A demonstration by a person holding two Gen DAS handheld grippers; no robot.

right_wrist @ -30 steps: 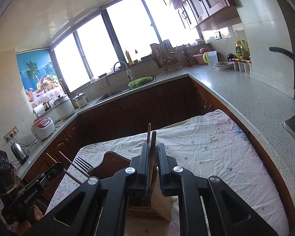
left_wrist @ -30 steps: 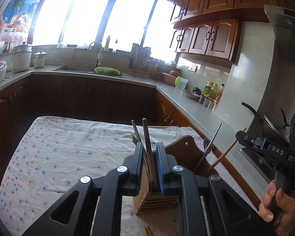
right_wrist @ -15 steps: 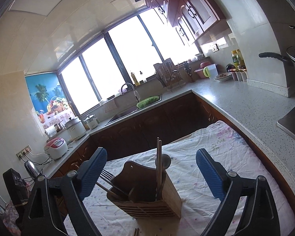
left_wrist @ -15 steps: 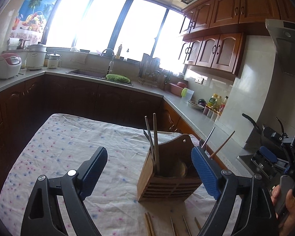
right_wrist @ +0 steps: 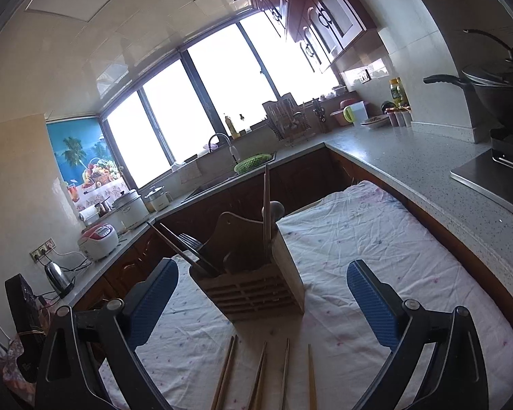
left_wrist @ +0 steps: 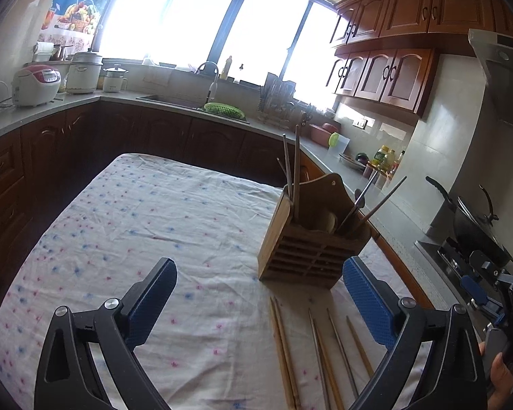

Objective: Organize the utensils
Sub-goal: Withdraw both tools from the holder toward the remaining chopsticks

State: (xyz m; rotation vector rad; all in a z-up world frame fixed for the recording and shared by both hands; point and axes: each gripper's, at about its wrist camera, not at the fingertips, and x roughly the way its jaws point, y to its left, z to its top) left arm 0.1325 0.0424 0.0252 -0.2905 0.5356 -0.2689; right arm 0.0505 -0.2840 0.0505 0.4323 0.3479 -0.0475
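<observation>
Both claws (left_wrist: 258,302) (right_wrist: 261,302) agape (empty); holder (left_wrist: 313,242) mid-cloth (left_wrist: 136,225).

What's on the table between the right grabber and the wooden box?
Loose chopsticks lie on the cloth between the right gripper and the wooden holder, seen in the right wrist view.

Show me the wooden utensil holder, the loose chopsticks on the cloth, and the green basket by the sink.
wooden utensil holder (left_wrist: 307,256): left wrist view, slatted front wall.
loose chopsticks (left_wrist: 284,348): left wrist view, middle of the leftmost pair.
green basket (left_wrist: 224,109): left wrist view, near rim.
</observation>
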